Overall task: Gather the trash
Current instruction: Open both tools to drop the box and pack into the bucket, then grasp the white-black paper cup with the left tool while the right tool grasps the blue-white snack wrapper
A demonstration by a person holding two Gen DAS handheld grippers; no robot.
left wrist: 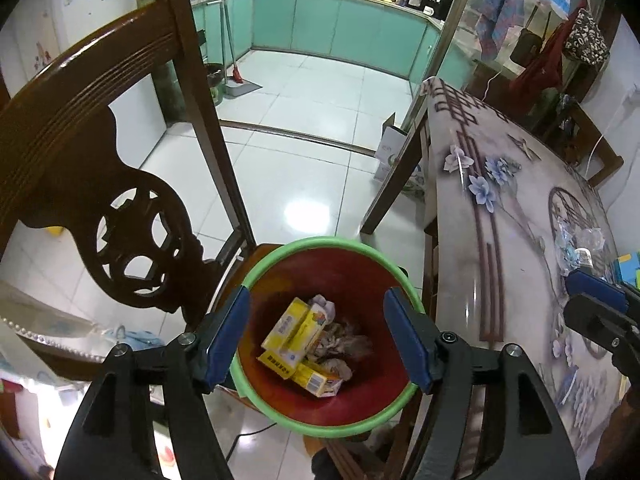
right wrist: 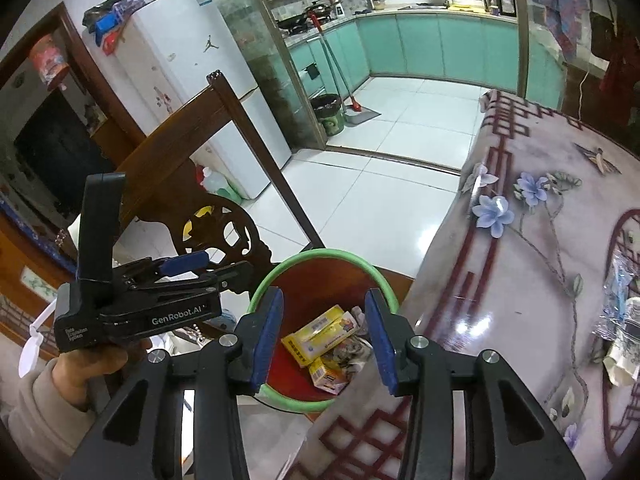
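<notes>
A red bin with a green rim stands on a wooden chair seat beside the table; it also shows in the right wrist view. Inside lie yellow cartons and crumpled paper. My left gripper is open and empty above the bin's mouth. My right gripper is open and empty over the bin and the table's edge. Crumpled clear plastic wrappers lie on the table at the right, also in the right wrist view.
The carved wooden chair back rises to the left of the bin. The table has a floral cloth. A teal box lies near the wrappers. White tiled floor leads to the kitchen, with a dark bin and a broom.
</notes>
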